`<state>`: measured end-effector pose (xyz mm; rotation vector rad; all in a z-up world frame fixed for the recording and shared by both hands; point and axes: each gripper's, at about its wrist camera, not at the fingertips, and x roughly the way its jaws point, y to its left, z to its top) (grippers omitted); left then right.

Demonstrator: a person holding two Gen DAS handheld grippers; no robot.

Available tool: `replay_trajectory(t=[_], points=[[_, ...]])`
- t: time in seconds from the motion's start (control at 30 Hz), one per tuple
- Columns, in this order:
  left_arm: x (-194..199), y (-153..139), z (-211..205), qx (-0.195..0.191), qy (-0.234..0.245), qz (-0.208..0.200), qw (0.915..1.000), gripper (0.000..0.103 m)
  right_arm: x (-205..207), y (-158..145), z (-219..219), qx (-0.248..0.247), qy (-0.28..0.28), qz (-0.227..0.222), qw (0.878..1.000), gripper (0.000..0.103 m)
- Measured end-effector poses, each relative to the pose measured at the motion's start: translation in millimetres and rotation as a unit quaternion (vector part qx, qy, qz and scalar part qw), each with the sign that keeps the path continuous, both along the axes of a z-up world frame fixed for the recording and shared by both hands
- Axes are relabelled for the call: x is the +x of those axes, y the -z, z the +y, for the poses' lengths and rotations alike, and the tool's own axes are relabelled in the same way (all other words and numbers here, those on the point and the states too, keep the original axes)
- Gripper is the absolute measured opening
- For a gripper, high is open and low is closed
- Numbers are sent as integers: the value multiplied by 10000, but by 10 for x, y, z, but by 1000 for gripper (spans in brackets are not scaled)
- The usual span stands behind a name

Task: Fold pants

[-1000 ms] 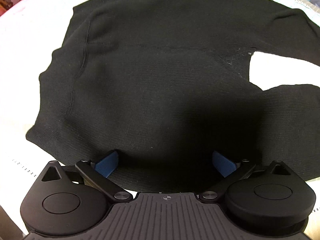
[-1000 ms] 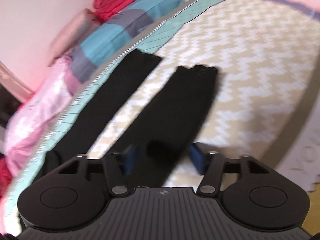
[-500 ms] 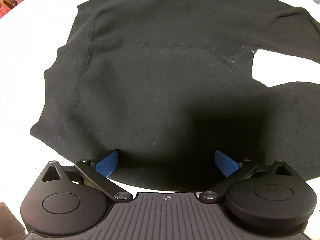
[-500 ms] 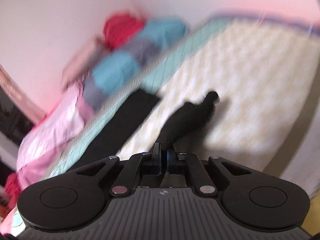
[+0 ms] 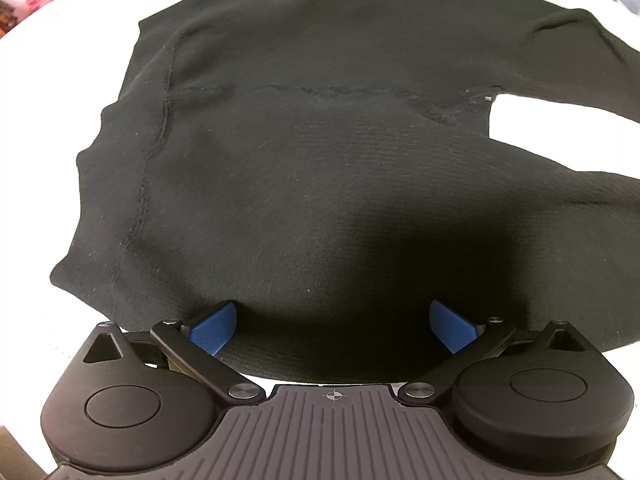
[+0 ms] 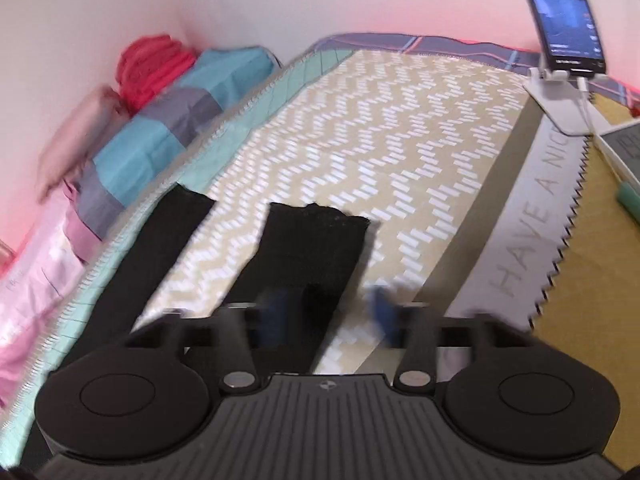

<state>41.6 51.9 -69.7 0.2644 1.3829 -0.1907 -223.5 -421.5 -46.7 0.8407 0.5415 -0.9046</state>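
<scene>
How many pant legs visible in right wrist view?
2. Left leg lies along the teal mattress edge; right leg lies on the zigzag mat, ahead of the open right hand-held gripper.

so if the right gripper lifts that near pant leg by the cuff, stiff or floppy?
Probably floppy: the pants are soft knit lying flat with small wrinkles. The near leg would likely drape and trail. Probably grippy on the woven mat, so it may drag.

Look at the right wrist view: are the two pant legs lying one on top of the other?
No: the two legs of the pants lie side by side, with a strip of the zigzag mat showing between them.
</scene>
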Motion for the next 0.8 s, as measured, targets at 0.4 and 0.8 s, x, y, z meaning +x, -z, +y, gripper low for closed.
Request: replay_trajectory(t=[0.4,0.8], points=[[-138,-388,380,-762,378,-739,9936,103,351,62,1673,1665,-1910,-428,9664,70],[-77,-75,500,-471,749,-781,9930,103,455,441,1733,2645,-1306,-1075,9494,8]])
